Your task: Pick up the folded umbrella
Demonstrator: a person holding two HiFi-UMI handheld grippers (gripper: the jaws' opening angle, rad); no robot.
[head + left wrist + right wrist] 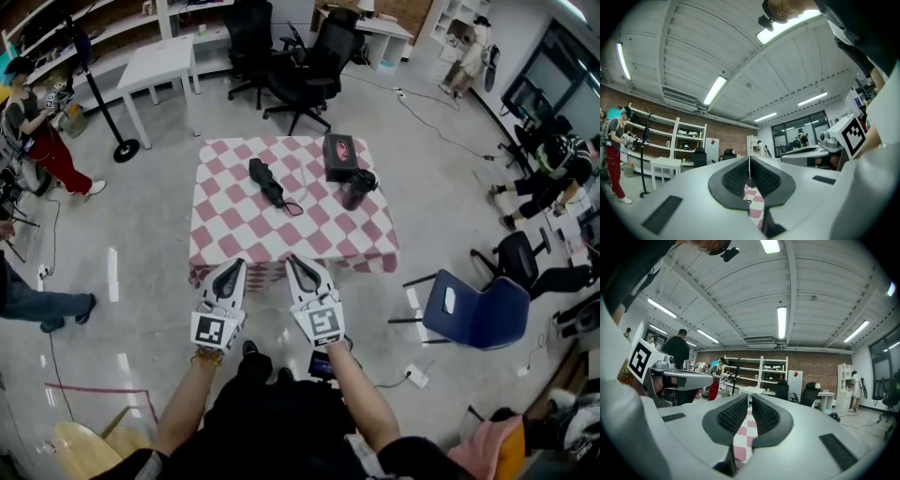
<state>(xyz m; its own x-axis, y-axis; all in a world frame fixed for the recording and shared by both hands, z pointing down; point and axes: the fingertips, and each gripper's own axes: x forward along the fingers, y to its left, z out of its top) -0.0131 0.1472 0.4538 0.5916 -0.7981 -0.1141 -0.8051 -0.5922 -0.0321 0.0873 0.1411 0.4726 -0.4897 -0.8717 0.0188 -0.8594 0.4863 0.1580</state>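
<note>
Bench (217,255) draped in a checked cloth (246,232): folded umbrella (266,182) at 11 o'clock, black box (340,155) at 1 o'clock, dark bottle (357,187) at 2 o'clock

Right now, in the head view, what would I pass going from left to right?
White table → umbrella → box → blue chair. The dark flask overlaps the box, so I leave it out.
</note>
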